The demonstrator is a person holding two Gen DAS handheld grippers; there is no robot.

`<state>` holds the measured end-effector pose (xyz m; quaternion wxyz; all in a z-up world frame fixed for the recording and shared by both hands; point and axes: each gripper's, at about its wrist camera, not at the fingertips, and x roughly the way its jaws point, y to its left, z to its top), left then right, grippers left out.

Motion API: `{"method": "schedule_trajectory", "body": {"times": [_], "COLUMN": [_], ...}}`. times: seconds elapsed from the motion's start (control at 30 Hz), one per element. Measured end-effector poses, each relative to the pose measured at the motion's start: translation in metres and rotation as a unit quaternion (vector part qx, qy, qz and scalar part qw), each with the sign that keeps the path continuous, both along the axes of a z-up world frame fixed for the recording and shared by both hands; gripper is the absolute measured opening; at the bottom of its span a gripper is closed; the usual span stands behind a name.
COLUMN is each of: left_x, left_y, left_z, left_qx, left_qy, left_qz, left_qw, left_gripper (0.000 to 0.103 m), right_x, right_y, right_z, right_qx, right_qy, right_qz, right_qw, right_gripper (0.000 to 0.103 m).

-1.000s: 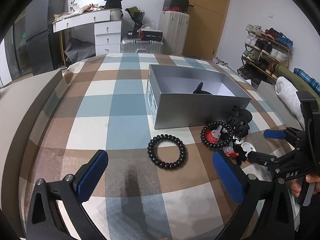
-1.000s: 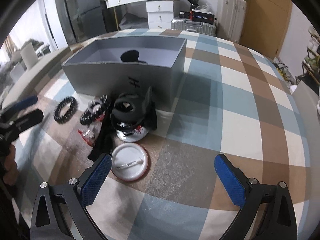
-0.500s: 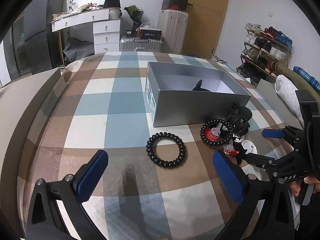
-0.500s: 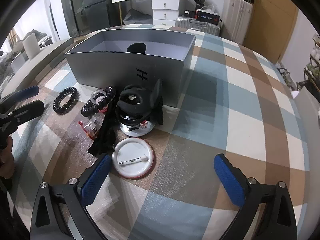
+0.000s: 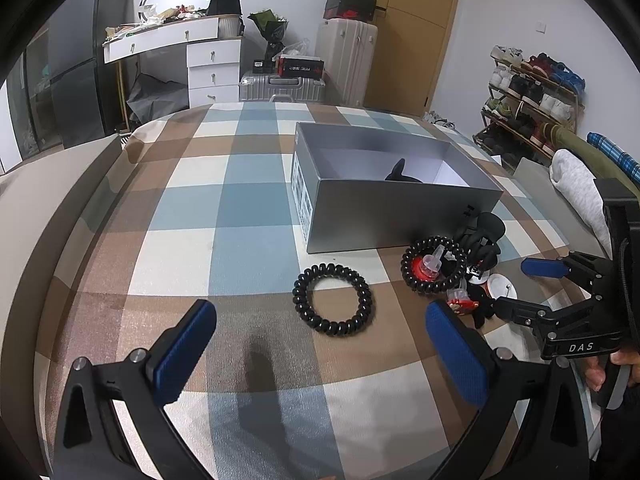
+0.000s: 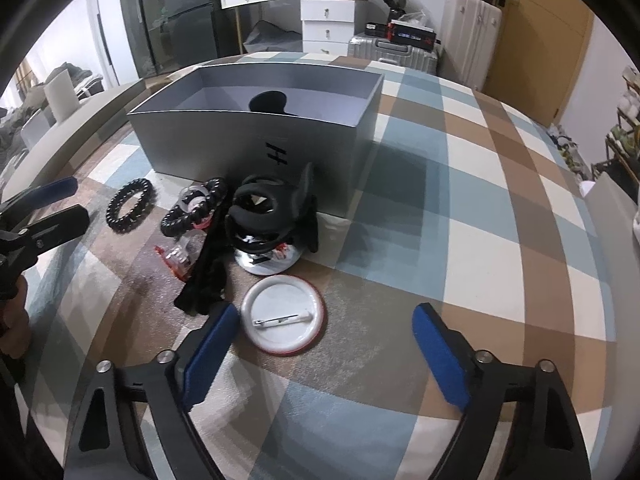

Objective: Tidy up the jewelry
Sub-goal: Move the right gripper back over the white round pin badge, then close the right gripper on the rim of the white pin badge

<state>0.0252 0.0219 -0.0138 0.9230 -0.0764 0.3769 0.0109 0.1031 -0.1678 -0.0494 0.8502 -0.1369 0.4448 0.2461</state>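
Badge: round pin badge (image 6: pixel 285 314) at 11 o'clock of right gripper (image 6: pixel 326 350); pin axis crosswise
Claw: jaws closing, wide, empty; left gripper (image 5: pixel 320 344) farther, wide, empty

Two hand-held grippers, both angled downward. The left gripper (image 5: pixel 320 354) fills the bottom of its own view, its two blue-padded fingers (image 5: pixel 184 350) spread wide with nothing between them. The right gripper (image 6: pixel 326 354) also points down, its jaws wide but closing, nothing pressed between its blue pads (image 6: pixel 440 354). In the left view the right gripper appears at the right edge, gripped by a hand (image 5: pixel 610 370) at its handle. In the right view the left gripper sits at the left edge, a hand (image 6: pixel 16 320) partly visible below it.
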Motion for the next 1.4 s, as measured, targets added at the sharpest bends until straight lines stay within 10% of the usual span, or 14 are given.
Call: {"method": "schedule_trajectory", "body": {"times": [0.33, 1.4], "left_x": [0.0, 0.029], "left_y": [-0.001, -0.011], "left_z": [0.0, -0.018], "left_qx": [0.001, 0.015], "left_qy": [0.0, 0.082], "left_qz": [-0.001, -0.003], "left_qw": [1.0, 0.9965], "left_gripper": [0.102, 0.099], "right_x": [-0.012, -0.012], "right_y": [0.011, -0.016], "right_z": [0.005, 0.043], "right_qx": [0.004, 0.104], "right_qy": [-0.01, -0.078], "right_qz": [0.052, 0.01], "right_qw": [0.999, 0.991], "right_gripper": [0.041, 0.041]}}
